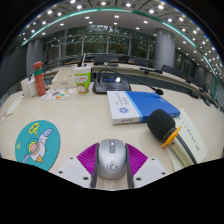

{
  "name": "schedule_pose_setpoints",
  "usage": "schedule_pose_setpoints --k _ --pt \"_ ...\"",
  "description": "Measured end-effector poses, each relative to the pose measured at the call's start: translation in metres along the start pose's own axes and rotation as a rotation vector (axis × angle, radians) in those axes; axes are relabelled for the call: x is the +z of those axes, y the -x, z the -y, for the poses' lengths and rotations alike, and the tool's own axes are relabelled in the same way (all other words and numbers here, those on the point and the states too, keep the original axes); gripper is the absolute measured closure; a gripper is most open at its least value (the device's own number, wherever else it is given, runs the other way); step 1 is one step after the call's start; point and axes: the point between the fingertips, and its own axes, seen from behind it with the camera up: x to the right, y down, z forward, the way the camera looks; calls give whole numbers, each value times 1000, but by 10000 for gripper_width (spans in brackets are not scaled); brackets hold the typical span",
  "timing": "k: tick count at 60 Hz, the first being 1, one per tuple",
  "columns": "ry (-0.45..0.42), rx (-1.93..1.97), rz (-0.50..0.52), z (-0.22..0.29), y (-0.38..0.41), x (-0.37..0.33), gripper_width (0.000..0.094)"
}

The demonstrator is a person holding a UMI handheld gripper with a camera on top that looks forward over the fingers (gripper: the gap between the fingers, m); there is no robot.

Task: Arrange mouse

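Note:
A grey computer mouse (111,157) sits between my two fingers, its sides pressed against the magenta pads (88,157). My gripper (111,160) is shut on the mouse and holds it over the near part of the beige table (90,120). A round blue mouse pad with a cartoon figure (38,142) lies on the table to the left of the fingers.
A blue and white book (140,105) lies ahead to the right. A black microphone with an orange ring (165,127) lies beside the right finger. Further back stand an orange bottle (39,77), a green cup (84,80) and a laptop (110,78).

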Motion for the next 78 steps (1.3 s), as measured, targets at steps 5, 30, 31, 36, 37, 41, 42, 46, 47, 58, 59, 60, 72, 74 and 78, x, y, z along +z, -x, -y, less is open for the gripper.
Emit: schedule_pose_setpoints --k 5,30,31,36,37,41,42,46,47,58,59,60,72,74,78 --pt "17 4 -21 0 0 -2 567" --pt "-187 36 83 133 155 -94 584" --pt "-185 36 95 130 167 -95 584" --pt "-136 27 125 108 211 -79 586" --pt "-124 27 127 102 219 -74 585" --pt "-78 26 129 77 239 -57 585" --pt "-68 26 124 70 242 -52 584" --pt "-28 19 108 43 245 -34 581" --pt "-18 19 99 38 248 -33 581" --pt "15 27 72 11 246 -19 439" --pt "22 26 72 9 246 -21 419" --pt "29 25 70 7 246 -23 379" --pt "27 3 31 23 243 -89 72" --pt "26 10 19 27 241 -107 78" --pt "17 31 15 35 241 -147 80"
